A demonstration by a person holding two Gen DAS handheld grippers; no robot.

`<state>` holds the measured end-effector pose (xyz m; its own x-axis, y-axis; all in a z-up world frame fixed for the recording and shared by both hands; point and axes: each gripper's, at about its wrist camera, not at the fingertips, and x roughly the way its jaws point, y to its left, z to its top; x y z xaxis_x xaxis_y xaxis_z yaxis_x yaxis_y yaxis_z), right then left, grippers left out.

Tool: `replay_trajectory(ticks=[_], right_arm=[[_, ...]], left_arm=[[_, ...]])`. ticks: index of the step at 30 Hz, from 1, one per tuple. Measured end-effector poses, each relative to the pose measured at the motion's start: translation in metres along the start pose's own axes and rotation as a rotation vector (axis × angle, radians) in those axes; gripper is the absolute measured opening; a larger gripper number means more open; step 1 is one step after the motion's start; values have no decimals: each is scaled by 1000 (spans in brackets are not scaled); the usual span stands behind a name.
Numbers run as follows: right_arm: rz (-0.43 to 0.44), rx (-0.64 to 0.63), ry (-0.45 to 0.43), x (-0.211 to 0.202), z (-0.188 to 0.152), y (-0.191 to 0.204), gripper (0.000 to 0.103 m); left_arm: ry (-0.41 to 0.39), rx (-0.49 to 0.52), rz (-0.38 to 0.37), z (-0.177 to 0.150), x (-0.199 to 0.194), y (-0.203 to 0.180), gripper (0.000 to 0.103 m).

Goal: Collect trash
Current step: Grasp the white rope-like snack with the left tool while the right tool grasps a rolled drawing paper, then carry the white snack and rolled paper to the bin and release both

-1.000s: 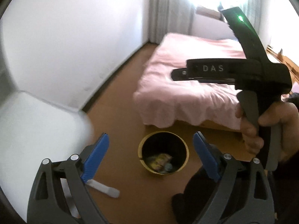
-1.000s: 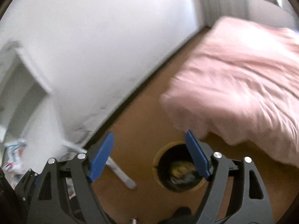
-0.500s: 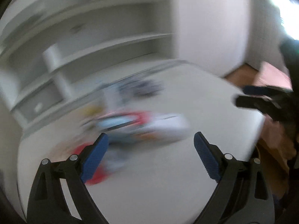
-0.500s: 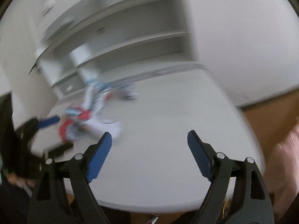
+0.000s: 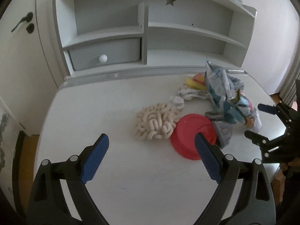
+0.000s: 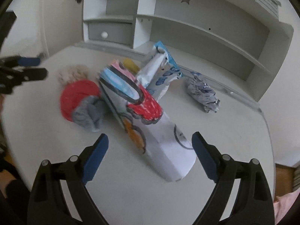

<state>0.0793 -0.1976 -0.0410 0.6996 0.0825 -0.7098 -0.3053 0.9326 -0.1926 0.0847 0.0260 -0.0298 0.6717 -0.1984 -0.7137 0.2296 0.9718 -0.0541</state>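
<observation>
both grippers swung from bin to desk (image 5: 131, 187) | trash (image 6: 131, 101) (blurred)

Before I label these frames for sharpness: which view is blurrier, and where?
Left wrist view: crisp, red lid and cream knit bundle sharp. Right wrist view: softer, left edge smeared, grey cloth fuzzy. Both bend the shelf lines.

Both views are swinging away from the floor bin and pink bed, now facing the white desk (image 5: 131, 178) strewn with a red plastic lid (image 5: 189, 129) and crumpled paper (image 6: 203, 93).
</observation>
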Motion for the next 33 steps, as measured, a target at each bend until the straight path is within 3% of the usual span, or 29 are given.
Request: replay_trajectory(ticks=[2, 4, 6, 9, 11, 15, 21, 26, 29, 33], right_arm=[[-31, -13, 3, 6, -3, 3, 87], [-40, -22, 15, 11, -6, 3, 79], [-48, -26, 28, 11, -9, 1, 42], [-51, 0, 3, 4, -9, -3, 22], [-23, 44, -19, -6, -8, -11, 17], [11, 93, -43, -20, -7, -21, 16], [23, 116, -46, -33, -8, -23, 16], [1, 144, -55, -45, -16, -30, 16], [-12, 173, -57, -52, -22, -40, 16], [-47, 230, -67, -68, -35, -60, 16]], left_arm=[[19, -3, -1, -3, 6, 5, 90], [38, -4, -15, -3, 16, 3, 90], [50, -4, -11, -1, 24, 2, 90], [49, -3, -2, 5, 34, 3, 90], [51, -31, 1, 8, 39, 9, 90], [70, -85, -16, 9, 50, 17, 90], [69, -78, -27, 14, 56, 11, 87], [115, -101, -53, 16, 66, 5, 36], [100, -99, -4, 22, 62, 2, 27], [38, -113, 9, 35, 44, -6, 25]])
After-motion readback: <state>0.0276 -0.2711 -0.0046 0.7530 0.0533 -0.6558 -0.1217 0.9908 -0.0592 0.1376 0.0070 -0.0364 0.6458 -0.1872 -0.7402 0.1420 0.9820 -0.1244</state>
